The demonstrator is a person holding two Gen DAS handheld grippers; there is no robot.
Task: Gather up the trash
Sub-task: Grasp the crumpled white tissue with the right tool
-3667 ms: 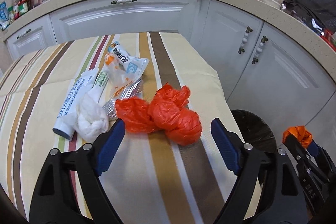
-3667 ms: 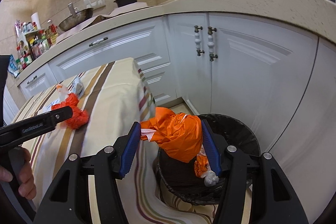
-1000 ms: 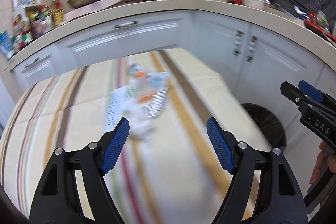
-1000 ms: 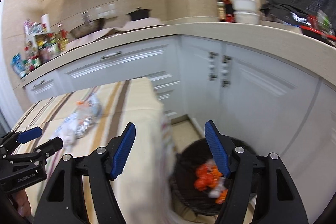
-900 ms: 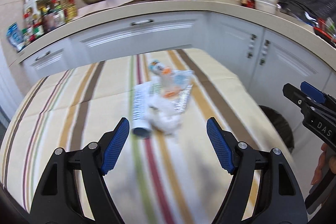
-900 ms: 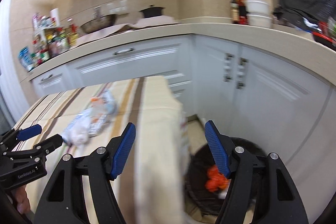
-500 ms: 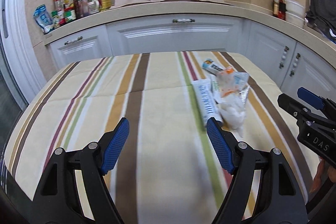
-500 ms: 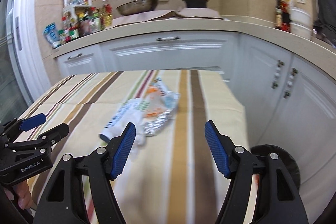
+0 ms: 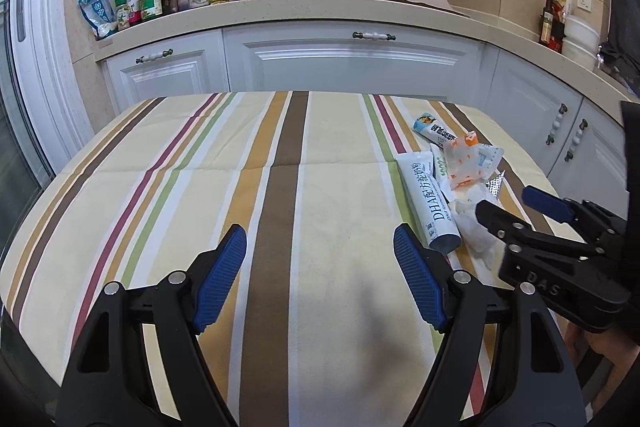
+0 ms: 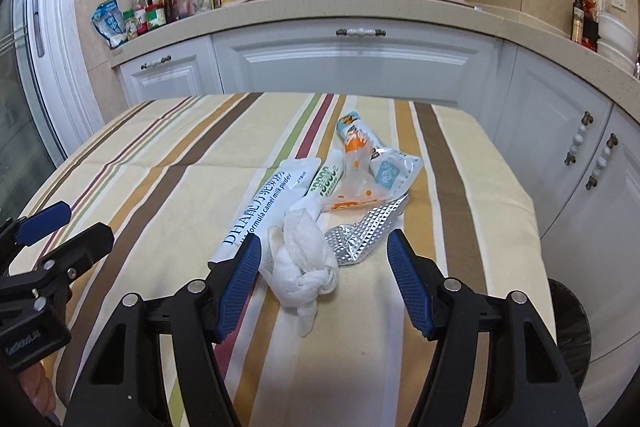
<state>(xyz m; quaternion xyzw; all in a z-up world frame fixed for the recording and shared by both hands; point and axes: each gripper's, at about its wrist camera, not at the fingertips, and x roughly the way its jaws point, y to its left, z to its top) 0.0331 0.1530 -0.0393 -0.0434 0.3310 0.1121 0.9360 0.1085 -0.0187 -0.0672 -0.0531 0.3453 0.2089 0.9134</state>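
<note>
So on the far left there's the left gripper (image 9: 320, 259), black frame with blue ribbed pads, fingers spread wide apart and holding nothing. It's hanging over a bare stretch of the striped cream, brown and green tablecloth (image 9: 192, 187), right around the wide brown stripe. In the right wrist view you can see it side-on at the left edge (image 10: 60, 231), well apart from the trash.

Moving right, the trash pile sits on the right half of the cloth. First is a long white tube with "DHA" lettering (image 10: 264, 209), lying flat, cap end toward the camera in the left view (image 9: 430, 203). Tucked against it is a slim white packet with green print (image 10: 328, 179). In front is a knotted wad of white tissue (image 10: 302, 263), touching the tube and overlapping the silvery foil blister sheet (image 10: 364, 233) beside it. Behind those is a clear plastic wrapper with orange print (image 10: 356, 183) and a small blue-and-white sachet (image 10: 394, 171), then a little tube with a cartoon label (image 10: 352, 129) furthest back.

The right gripper (image 10: 324, 275) has its fingers spread too, nothing pinched, with the tissue wad sitting between the two blue pads.

Far right, down past the table edge, is the dark mesh trash bin (image 10: 570, 315), only partly visible.
</note>
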